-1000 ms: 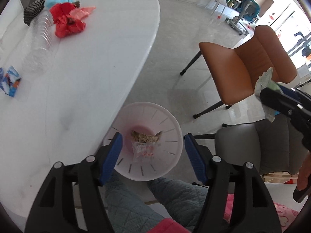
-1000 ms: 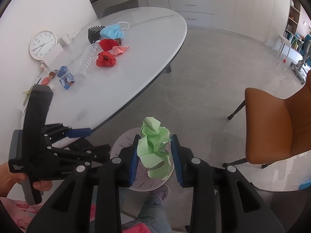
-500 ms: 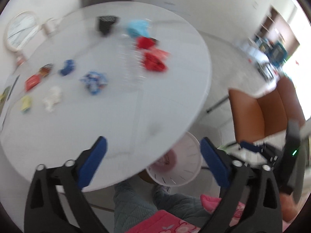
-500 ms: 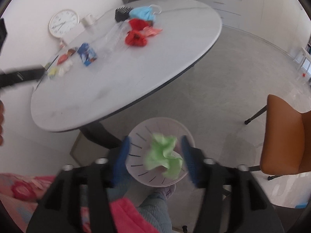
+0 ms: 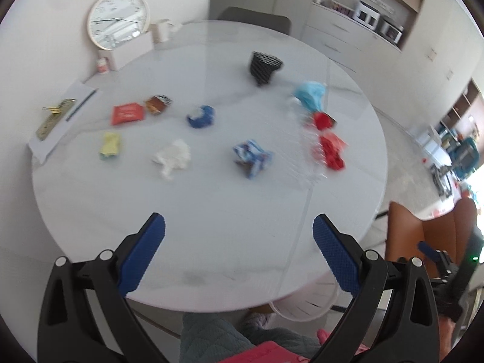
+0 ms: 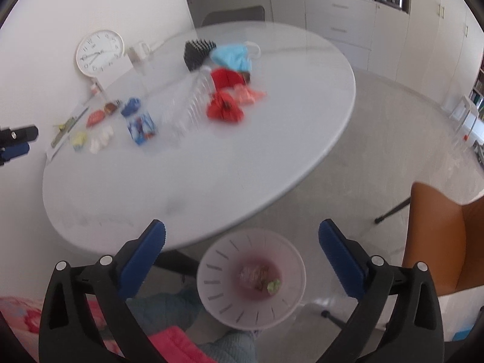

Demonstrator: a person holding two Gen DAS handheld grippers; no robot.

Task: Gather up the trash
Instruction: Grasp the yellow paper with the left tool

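The left tool [image 5: 239,236] hangs over the near edge of the white oval table [image 5: 211,242] with its jaws spread wide and nothing between them. The trash lies well beyond its tips, scattered across the far half of the table: a white crumpled tissue [image 5: 172,158], a yellow scrap [image 5: 109,145], a red packet [image 5: 127,114] with a brown wrapper [image 5: 158,104] just beside it, a blue crumpled piece [image 5: 201,116], a blue-and-white wrapper [image 5: 251,158], a clear plastic bottle [image 5: 302,148], red crumpled pieces [image 5: 329,148] and a light blue face mask [image 5: 310,94]. A black mesh cup [image 5: 265,64] stands behind them.

The right tool [image 6: 241,236] is over the floor beside the table, its jaws opening and already wide, with nothing held. Directly below the gap between them stands the white waste bin [image 6: 217,299], with a green crumpled paper [image 6: 273,286] and other wrappers [image 6: 254,272] lying at its bottom.

Both views are smeared by motion, so print on the wrappers cannot be read and the bottle shows only as pale ribbing. In the left view the bin is mostly hidden under the table edge, only part of its rim showing, and the right tool appears cut off at the frame's right edge. In the right view the left tool is cut off at the left edge. A person's quilted trouser legs [image 6: 230,348] show at the bottom.
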